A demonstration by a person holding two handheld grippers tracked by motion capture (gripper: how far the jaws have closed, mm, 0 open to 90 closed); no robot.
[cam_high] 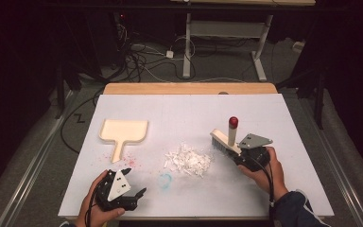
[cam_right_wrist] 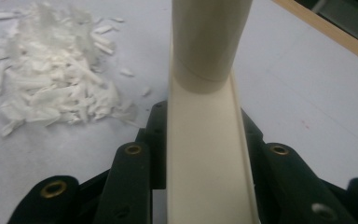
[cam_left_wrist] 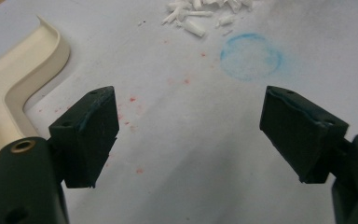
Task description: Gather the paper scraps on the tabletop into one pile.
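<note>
The right gripper (cam_high: 242, 152) pinches a cream brush (cam_high: 225, 142) beside white scraps (cam_high: 188, 160) on the desk (cam_high: 264, 184); the left gripper's (cam_high: 133, 182) fingers (cam_left_wrist: 87, 135) are spread, near a dustpan (cam_high: 122, 132).

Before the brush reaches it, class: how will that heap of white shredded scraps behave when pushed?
The heap of white shredded scraps is probably very light and loose: it is many thin separate slivers, so it should scatter rather than slide as one. Strays already lie around its edge, so some will likely escape the cream hand brush. The flat white table cover should offer little resistance.
</note>
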